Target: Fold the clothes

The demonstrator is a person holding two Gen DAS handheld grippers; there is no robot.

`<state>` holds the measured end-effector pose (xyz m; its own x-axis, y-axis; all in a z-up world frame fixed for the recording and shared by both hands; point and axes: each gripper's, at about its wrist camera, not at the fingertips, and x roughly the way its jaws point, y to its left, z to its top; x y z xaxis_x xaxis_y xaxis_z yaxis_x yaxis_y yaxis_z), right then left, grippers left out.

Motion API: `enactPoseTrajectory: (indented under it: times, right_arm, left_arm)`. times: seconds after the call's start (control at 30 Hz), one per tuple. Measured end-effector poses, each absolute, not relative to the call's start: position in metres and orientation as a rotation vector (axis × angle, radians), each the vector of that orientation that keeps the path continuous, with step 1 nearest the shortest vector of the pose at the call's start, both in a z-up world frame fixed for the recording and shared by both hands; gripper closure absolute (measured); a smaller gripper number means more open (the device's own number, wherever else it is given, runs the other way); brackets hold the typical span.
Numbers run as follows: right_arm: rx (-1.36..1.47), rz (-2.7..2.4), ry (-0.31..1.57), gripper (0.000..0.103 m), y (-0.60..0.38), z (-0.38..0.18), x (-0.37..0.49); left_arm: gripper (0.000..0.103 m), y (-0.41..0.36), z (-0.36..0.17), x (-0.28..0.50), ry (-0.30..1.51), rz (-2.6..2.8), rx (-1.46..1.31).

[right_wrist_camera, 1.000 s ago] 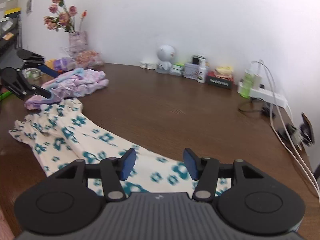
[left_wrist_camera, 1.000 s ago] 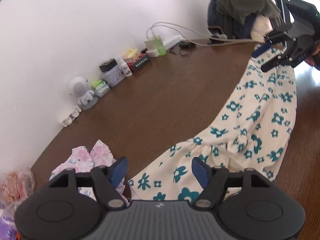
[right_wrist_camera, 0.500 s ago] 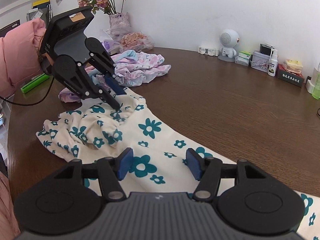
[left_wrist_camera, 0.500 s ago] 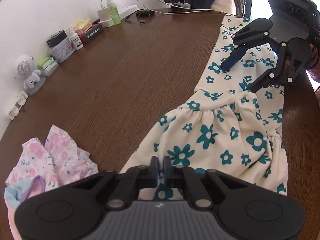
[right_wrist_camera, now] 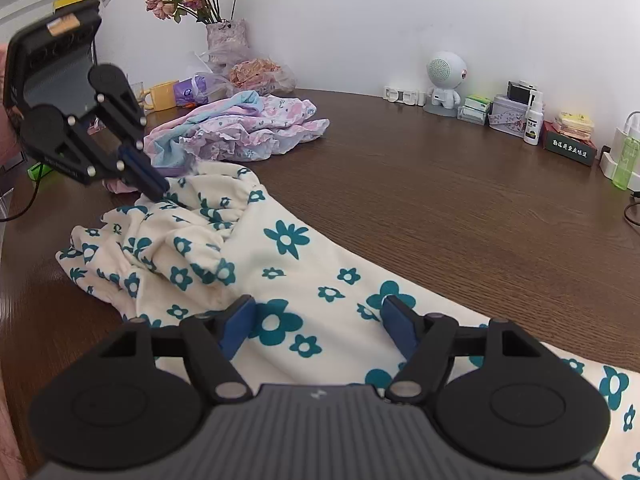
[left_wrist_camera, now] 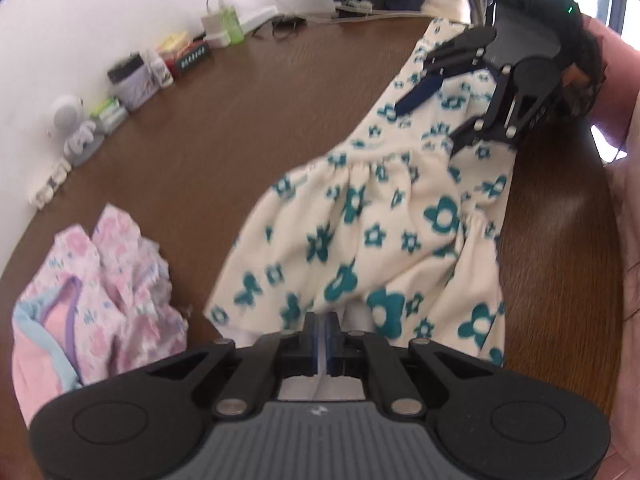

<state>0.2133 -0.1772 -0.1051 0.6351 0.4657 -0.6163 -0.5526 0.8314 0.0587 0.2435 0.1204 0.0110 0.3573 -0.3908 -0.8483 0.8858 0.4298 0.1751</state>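
Observation:
A cream garment with teal flowers [left_wrist_camera: 384, 224] lies stretched across the brown table [right_wrist_camera: 440, 200]. My left gripper [left_wrist_camera: 321, 332] is shut on the garment's near edge, with cloth pinched between its blue pads. The right wrist view shows that gripper [right_wrist_camera: 158, 188] at the bunched end of the garment [right_wrist_camera: 288, 272]. My right gripper [right_wrist_camera: 318, 316] hovers over the middle of the cloth. Its jaws are opening, and the fabric lies under them without either pad pressing on it. The left wrist view shows the right gripper [left_wrist_camera: 436, 120] spread above the far part of the garment.
A crumpled pile of pink and lilac clothes [right_wrist_camera: 248, 128] lies beside the garment's gathered end. Along the wall stand a vase of flowers [right_wrist_camera: 226, 36], a yellow mug [right_wrist_camera: 162, 96], a small white robot figure [right_wrist_camera: 444, 76], boxes, bottles and a power strip [left_wrist_camera: 256, 20].
My left gripper went from open to shut on the garment's edge and tipped downward. My right gripper slid along the cloth toward the left one, and its jaws widened.

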Motion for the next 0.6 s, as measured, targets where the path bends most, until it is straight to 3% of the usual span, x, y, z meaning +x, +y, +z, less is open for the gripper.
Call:
enactPoseTrajectory:
  times: [0.13, 0.17, 0.23, 0.27, 0.3, 0.43, 0.6]
  right_arm:
    - [-0.147, 0.583, 0.657, 0.032, -0.178, -0.106, 0.212]
    - [-0.146, 0.585, 0.656, 0.031, -0.177, -0.106, 0.212]
    - [-0.146, 0.586, 0.653, 0.031, -0.178, -0.106, 0.212]
    - [-0.147, 0.587, 0.651, 0.03, -0.178, -0.106, 0.211]
    - [-0.147, 0.586, 0.649, 0.03, -0.178, -0.106, 0.211]
    - [-0.15, 0.584, 0.646, 0.03, -0.177, -0.106, 0.211]
    - [-0.149, 0.587, 0.645, 0.03, -0.177, -0.106, 0.211]
  left_arm:
    - [0.098, 0.131, 0.024, 0.246, 0.797, -0.85, 0.633]
    - [0.092, 0.131, 0.033, 0.246, 0.765, -0.854, 0.608]
    - [0.075, 0.126, 0.052, 0.247, 0.694, -0.868, 0.562]
    - [0.054, 0.121, 0.06, 0.248, 0.657, -0.877, 0.545]
    - [0.041, 0.112, 0.065, 0.249, 0.628, -0.889, 0.55]
    - [0.038, 0.06, 0.061, 0.265, 0.649, -1.004, 0.648]
    - [0.039, 0.022, 0.033, 0.296, 0.838, -1.165, 0.734]
